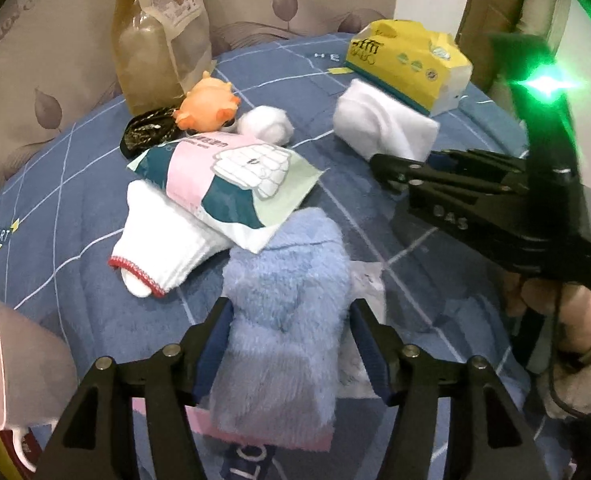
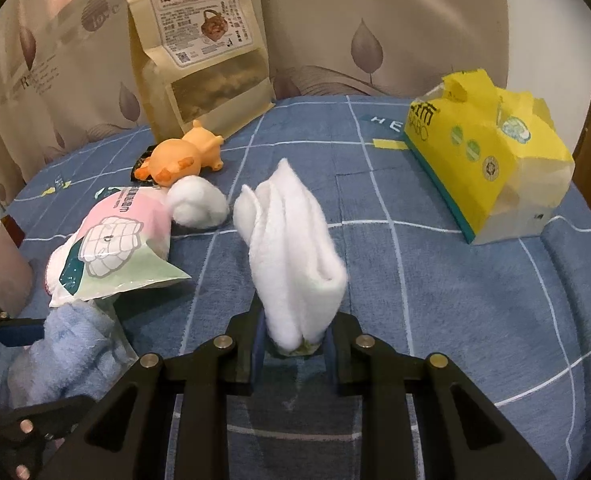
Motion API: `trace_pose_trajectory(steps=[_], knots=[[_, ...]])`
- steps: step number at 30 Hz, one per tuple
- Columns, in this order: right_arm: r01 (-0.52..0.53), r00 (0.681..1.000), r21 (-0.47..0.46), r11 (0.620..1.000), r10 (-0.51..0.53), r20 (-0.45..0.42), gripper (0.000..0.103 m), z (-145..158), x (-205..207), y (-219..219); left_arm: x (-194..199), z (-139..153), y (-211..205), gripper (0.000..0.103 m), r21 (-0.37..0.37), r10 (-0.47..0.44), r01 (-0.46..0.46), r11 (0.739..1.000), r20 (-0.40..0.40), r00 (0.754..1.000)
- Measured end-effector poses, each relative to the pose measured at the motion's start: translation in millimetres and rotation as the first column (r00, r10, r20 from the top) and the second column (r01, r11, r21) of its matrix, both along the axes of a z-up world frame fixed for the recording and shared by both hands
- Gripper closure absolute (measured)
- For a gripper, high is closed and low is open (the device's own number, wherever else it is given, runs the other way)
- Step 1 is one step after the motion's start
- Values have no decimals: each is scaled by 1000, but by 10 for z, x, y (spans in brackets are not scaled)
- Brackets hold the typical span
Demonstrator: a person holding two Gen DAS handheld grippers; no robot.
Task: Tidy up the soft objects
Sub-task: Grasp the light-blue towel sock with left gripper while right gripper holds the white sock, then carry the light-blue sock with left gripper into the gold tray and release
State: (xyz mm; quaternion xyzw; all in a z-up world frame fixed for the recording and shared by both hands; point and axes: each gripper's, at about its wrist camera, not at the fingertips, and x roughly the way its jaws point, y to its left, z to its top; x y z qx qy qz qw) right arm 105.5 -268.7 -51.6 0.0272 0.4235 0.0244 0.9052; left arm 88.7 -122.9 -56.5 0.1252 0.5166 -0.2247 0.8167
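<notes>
Blue grid-patterned bedding carries everything. At its near edge the fluffy blue towel (image 1: 283, 312) lies between the wide-spread left tongs (image 1: 291, 344), pads not yet pressing. At two o'clock the right tongs (image 2: 293, 338) are pinched tight on a white cloth (image 2: 295, 252). A packet (image 1: 231, 184) overlaps the towel at twelve o'clock, above a white glove (image 1: 163, 252); lifting may drag it.
</notes>
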Motion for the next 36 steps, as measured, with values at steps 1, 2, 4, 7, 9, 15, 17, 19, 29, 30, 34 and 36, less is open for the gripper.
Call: trace_pose_trajectory(steps=[1, 2, 4, 7, 9, 15, 17, 19, 29, 30, 34, 36], knots=[[3, 1000, 6, 1000, -2, -3, 81, -4, 4, -6, 24, -24, 9, 42, 3, 5, -5, 1000, -8, 1000], [3, 1000, 11, 1000, -3, -4, 81, -5, 5, -10, 37, -32, 20, 42, -1, 7, -7, 1000, -12, 1000], [3, 1000, 14, 1000, -3, -5, 81, -7, 5, -9, 34, -18, 38, 50, -11, 6, -6, 1000, -4, 1000], [4, 1000, 15, 1000, -4, -5, 81, -8, 7, -11, 37, -5, 76, 64, -24, 13, -14, 1000, -6, 1000], [4, 1000, 15, 1000, -4, -5, 81, -9, 9, -10, 39, 8, 97, 68, -38, 9, -9, 999, -8, 1000], [7, 1000, 25, 1000, -7, -12, 81, -24, 19, -29, -12, 93, 146, 73, -63, -4, 4, 998, 3, 1000], [7, 1000, 24, 1000, -7, -12, 81, -27, 16, -33, -41, 136, 160, 73, -73, 0, 0, 997, 11, 1000], [7, 1000, 22, 1000, -7, -12, 81, -27, 13, -28, -65, 175, 186, 73, -79, 2, -1, 997, 17, 1000], [7, 1000, 24, 1000, -7, -17, 81, -36, 19, -28, -191, 354, 290, 73, -90, 17, -13, 996, 39, 999], [7, 1000, 25, 1000, -7, -17, 81, -37, 17, -22, -198, 371, 301, 73, -91, 19, -15, 996, 42, 999], [7, 1000, 21, 1000, -7, -17, 81, -41, 19, -23, -252, 452, 361, 73, -100, 24, -19, 995, 54, 998], [7, 1000, 19, 1000, -7, -17, 81, -43, 20, -19, -294, 503, 394, 73, -107, 25, -18, 994, 60, 998]])
